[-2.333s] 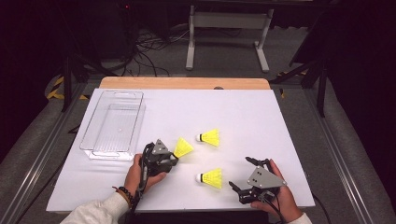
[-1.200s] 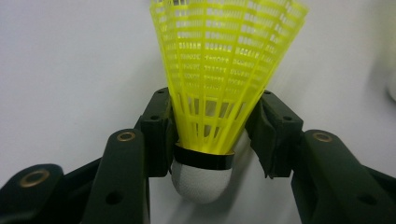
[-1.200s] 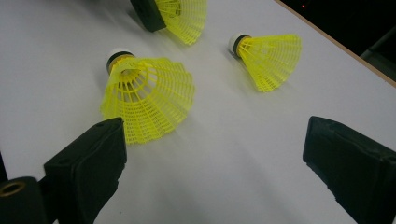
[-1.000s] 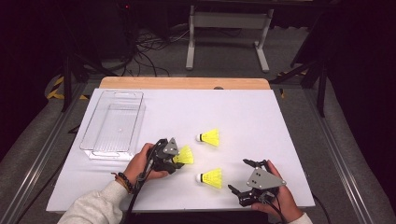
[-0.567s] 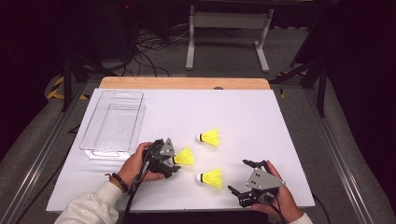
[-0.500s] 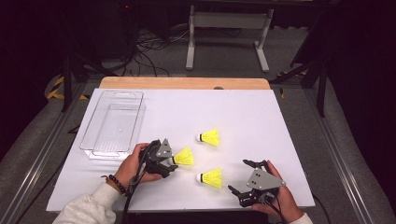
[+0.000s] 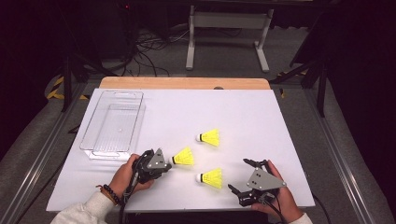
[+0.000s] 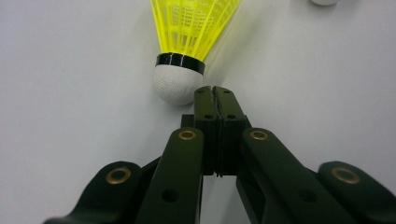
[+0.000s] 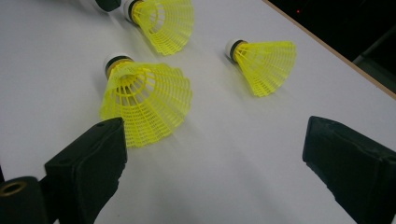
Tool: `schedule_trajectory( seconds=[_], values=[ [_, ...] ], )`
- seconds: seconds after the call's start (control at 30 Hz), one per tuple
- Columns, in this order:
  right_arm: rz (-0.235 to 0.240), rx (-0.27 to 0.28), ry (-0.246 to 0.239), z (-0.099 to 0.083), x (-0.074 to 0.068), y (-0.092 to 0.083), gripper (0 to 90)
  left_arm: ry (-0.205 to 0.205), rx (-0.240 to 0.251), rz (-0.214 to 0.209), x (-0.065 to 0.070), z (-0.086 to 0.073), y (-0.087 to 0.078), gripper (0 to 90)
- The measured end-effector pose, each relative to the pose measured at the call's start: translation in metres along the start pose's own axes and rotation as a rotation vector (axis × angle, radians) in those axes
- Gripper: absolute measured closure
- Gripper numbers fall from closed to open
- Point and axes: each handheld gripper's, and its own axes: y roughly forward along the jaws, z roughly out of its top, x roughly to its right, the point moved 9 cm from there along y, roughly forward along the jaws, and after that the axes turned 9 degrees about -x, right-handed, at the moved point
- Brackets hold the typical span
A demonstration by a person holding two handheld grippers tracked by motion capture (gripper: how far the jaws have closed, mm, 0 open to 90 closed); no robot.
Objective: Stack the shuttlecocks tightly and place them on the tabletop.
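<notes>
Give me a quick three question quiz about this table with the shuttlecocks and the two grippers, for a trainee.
1. How many yellow shuttlecocks lie on the white table?
2. True or false: the left gripper has clamped the nearest shuttlecock between its jaws.
3. Which gripper stands open: A left, B right?

Key
1. Three: the one by the left gripper, a far one and one near the right gripper.
2. False. The jaws are shut on nothing; the white cork tip sits just beside them.
3. B.

Dark room, grey floor (image 7: 224, 56), tangled cables (image 7: 149, 46).
</notes>
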Motion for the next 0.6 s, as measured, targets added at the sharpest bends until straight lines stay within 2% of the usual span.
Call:
schedule_trajectory(
  seconds=[0.27, 0.5, 0.6],
  values=[
    [-0.001, -0.001, 0.004, -0.001, 0.0012, -0.0004, 7.3, -0.008, -0.001, -0.004, -0.0021, 0.0017, 0.0045, 89.3],
    [0.001, -0.004, 0.0, -0.0011, 0.0004, 0.0001, 7.3, 0.001, -0.007, 0.004, -0.0034, 0.001, 0.0034, 88.1],
    [0.004, -0.007, 0.0, -0.0015, 0.0, 0.0006, 7.3, -0.004, -0.004, -0.012, -0.0022, 0.001, 0.0036, 88.3]
  ],
)
